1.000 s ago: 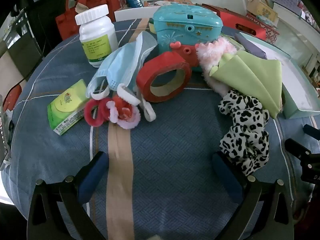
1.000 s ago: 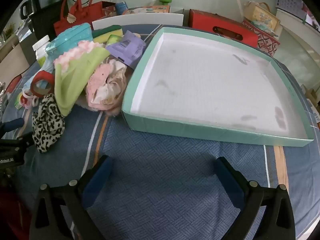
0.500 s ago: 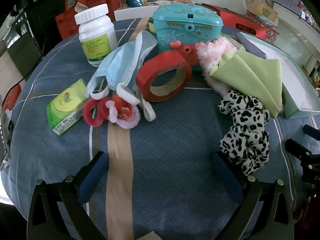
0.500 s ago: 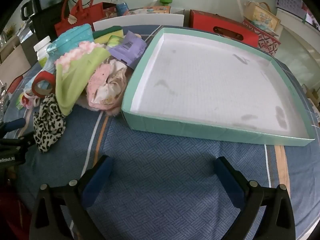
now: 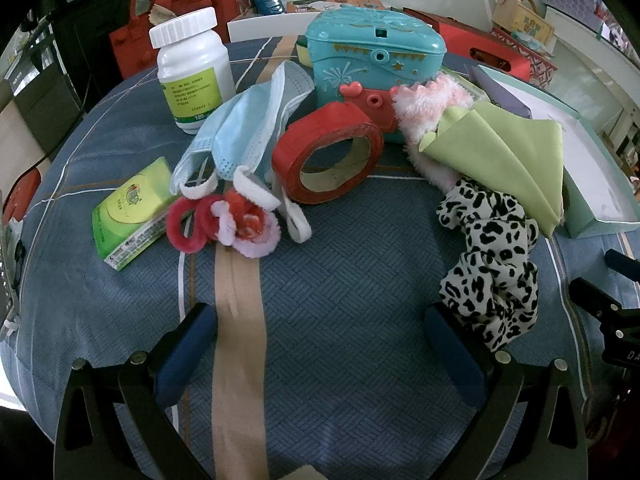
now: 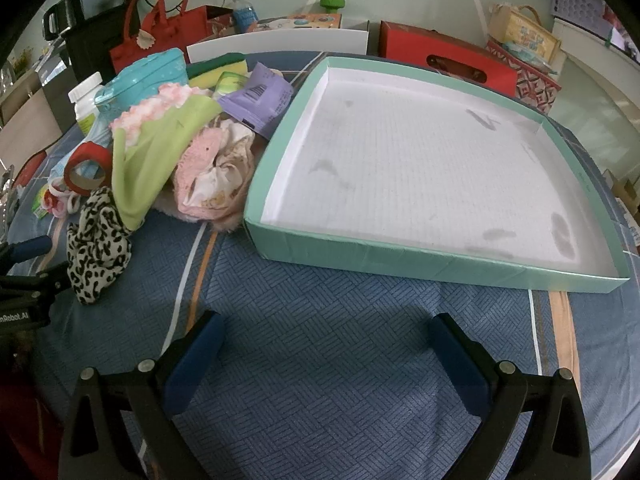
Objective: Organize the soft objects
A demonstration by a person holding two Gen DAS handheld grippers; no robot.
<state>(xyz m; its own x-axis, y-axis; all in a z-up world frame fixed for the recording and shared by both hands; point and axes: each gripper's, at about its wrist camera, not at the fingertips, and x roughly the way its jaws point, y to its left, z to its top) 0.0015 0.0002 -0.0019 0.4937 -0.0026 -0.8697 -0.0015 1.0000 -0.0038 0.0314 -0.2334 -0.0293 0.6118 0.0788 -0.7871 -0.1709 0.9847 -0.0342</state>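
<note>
Nothing's been picked yet: both the left gripper [image 5: 320,348] and right gripper [image 6: 326,356] are held wide apart and empty over the tablecloth [image 5: 340,280], the teal tray [image 6: 400,248] is bare, so the leopard scrunchie [image 5: 486,260] beside the left gripper's right finger probably gets grabbed first.
</note>
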